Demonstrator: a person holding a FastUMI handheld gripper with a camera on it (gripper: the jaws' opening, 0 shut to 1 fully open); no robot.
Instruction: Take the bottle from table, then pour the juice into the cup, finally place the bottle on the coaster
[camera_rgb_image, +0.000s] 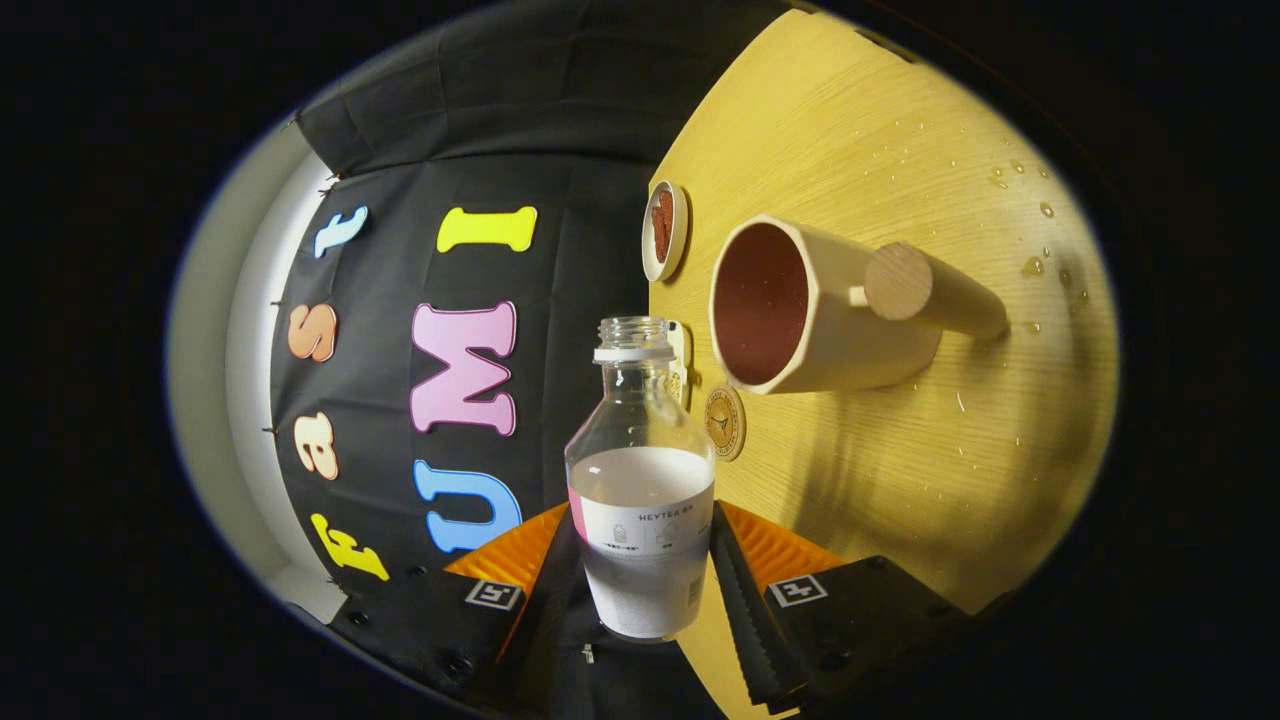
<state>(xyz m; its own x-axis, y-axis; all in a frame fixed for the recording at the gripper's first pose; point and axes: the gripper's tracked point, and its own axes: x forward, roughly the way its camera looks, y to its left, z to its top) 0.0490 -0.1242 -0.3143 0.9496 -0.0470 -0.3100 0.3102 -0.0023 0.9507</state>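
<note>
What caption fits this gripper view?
Gripper shut on open bottle of white juice, tilted toward the cup on the wooden table.

claw (645, 560) rolled sideways, fingers clamped on bottle (640, 470), both sides
</note>
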